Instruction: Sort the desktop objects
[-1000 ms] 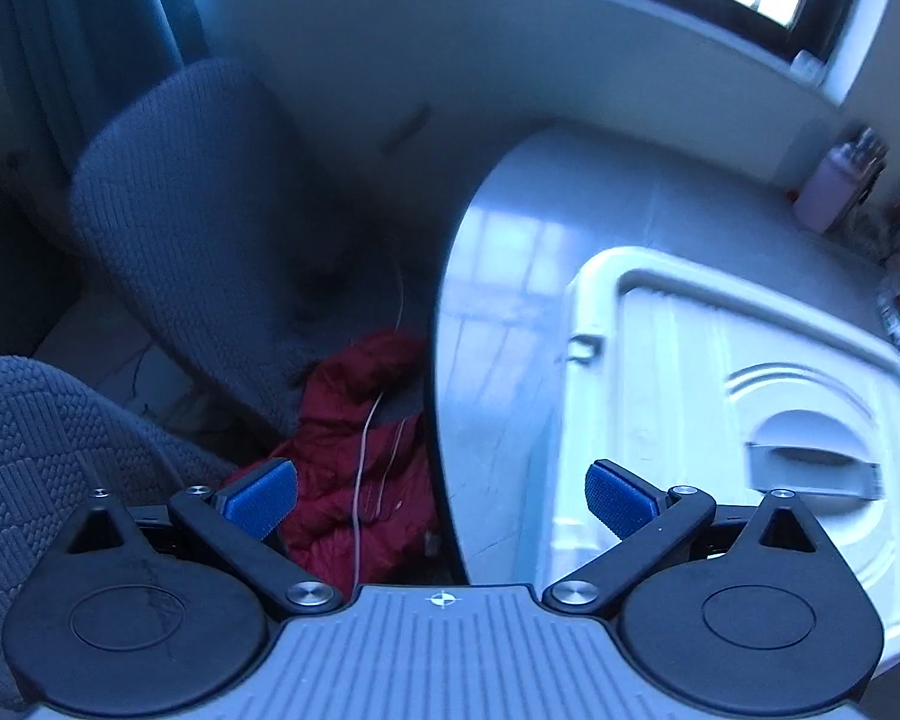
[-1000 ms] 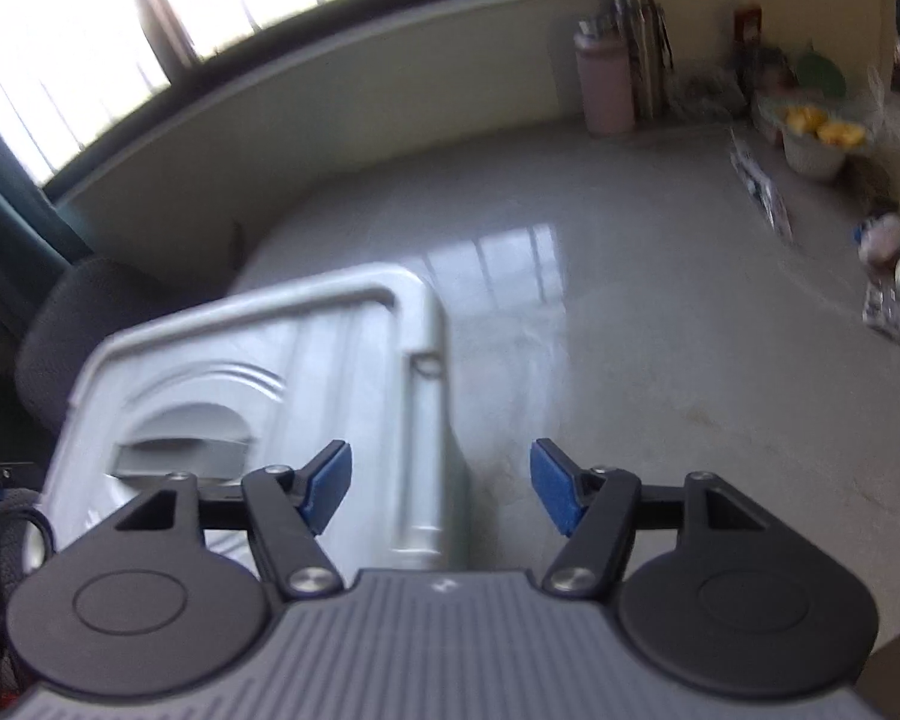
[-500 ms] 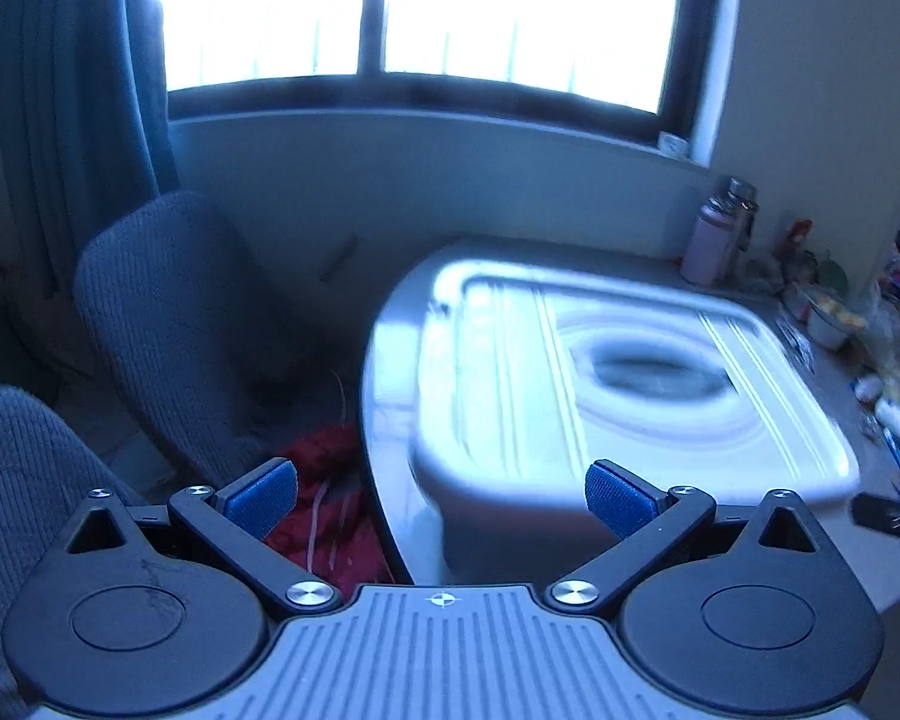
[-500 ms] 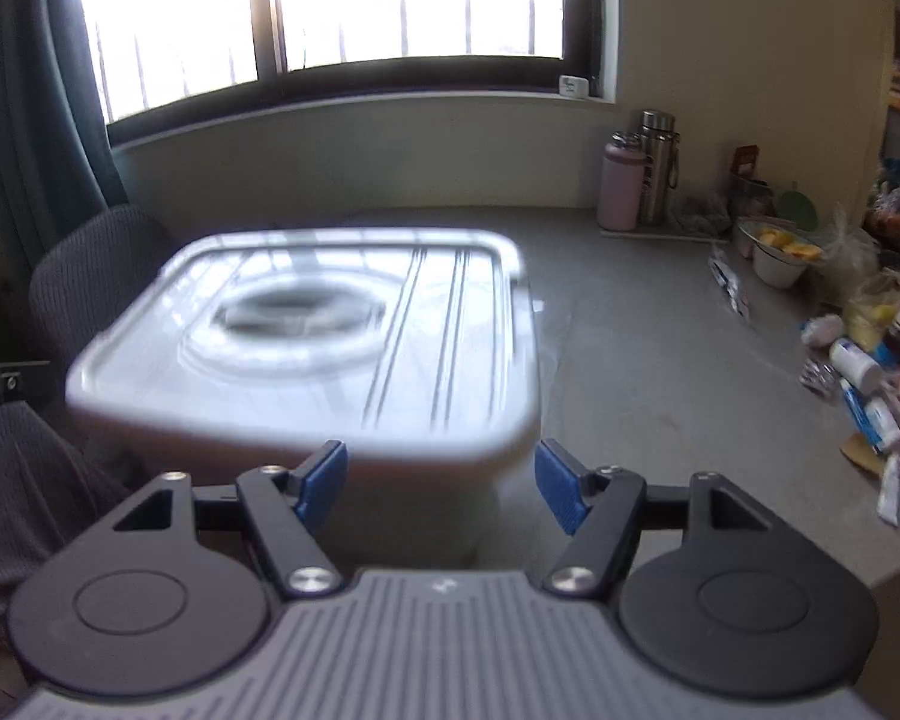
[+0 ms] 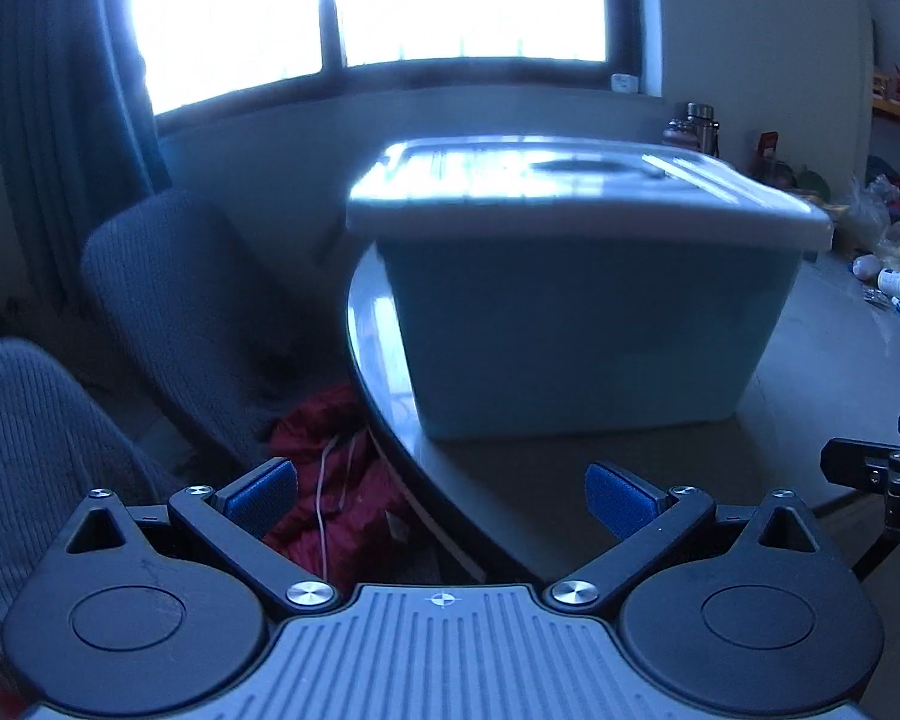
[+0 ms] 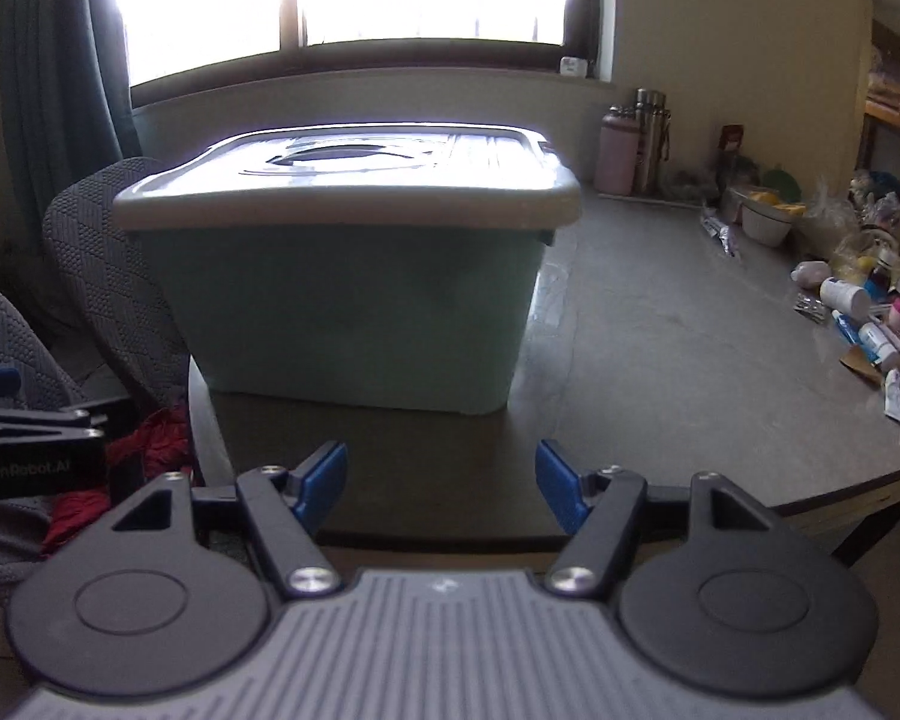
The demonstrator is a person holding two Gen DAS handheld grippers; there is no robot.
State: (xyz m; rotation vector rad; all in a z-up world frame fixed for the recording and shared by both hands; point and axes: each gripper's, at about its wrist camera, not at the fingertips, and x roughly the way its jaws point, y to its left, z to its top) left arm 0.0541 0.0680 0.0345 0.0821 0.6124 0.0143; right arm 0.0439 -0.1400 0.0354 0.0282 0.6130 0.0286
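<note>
A: Where does the sorting stand, as you read it?

B: Not begun, I'd judge; the storage bin (image 6: 354,294) sits in the middle of the right wrist view with its pale lid (image 6: 354,171) seated on top, so nothing can go in yet; in the left wrist view the same bin fills the centre and upper right.

A: And the things to be sorted?

B: The clutter (image 6: 864,312) lies along the right edge of the right wrist frame, on the table (image 6: 660,348), well apart from the bin; small bottles, tubes and packets, too small to name singly; flasks (image 6: 633,147) stand in the upper right by the wall.

A: The grippers?

B: The right gripper (image 6: 441,486) has its blue pads spread fairly wide with only bare table between them; the left gripper (image 5: 441,495) stands wider and holds nothing, its gap straddling the table's edge at the lower centre; each pokes into the other's view at the side margin.

A: Why both aimed at the bin?

B: Probably because the lid needs lifting first, and a wide lid suits two grips, one per side; both face the near wall from the front, short of touching it.

A: Anything else nearby?

B: A grey chair (image 5: 168,300) at the left, a red garment (image 5: 336,480) below it.
</note>
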